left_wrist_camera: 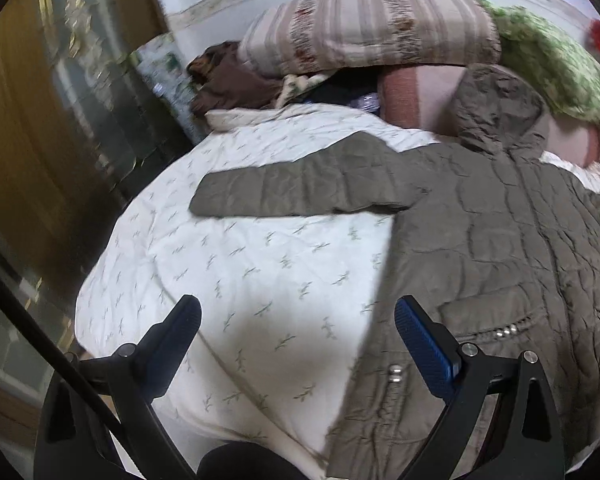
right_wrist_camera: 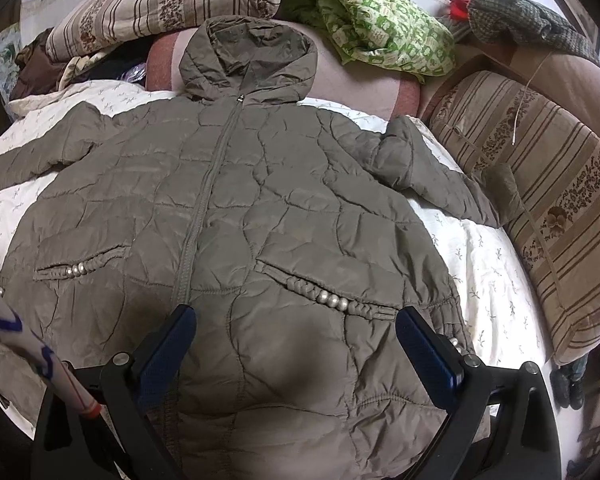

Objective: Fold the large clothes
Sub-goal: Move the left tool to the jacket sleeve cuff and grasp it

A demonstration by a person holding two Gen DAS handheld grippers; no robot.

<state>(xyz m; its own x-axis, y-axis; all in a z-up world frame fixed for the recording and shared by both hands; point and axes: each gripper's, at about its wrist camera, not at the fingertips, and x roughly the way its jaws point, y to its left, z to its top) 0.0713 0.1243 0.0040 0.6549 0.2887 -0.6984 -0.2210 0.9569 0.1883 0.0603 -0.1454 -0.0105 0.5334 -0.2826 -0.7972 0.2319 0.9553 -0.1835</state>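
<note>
An olive quilted hooded jacket (right_wrist_camera: 260, 208) lies flat and zipped, front up, on a white leaf-print bedspread (right_wrist_camera: 492, 272). Its hood (right_wrist_camera: 248, 60) points to the far side. One sleeve (left_wrist_camera: 300, 188) stretches out to the left over the spread; the other sleeve (right_wrist_camera: 432, 172) bends toward a striped cushion. My left gripper (left_wrist_camera: 298, 320) is open above the spread, just left of the jacket's (left_wrist_camera: 500, 264) side edge. My right gripper (right_wrist_camera: 296, 324) is open over the jacket's lower front, near a beaded pocket (right_wrist_camera: 332, 300). Neither holds anything.
Striped pillows (right_wrist_camera: 160, 4) and a green patterned cloth (right_wrist_camera: 380, 28) pile up behind the hood. A striped cushion (right_wrist_camera: 548, 208) lines the right side. Brown clothing (left_wrist_camera: 236, 80) lies at the far left corner. A wooden cabinet with glass (left_wrist_camera: 60, 120) stands left of the bed.
</note>
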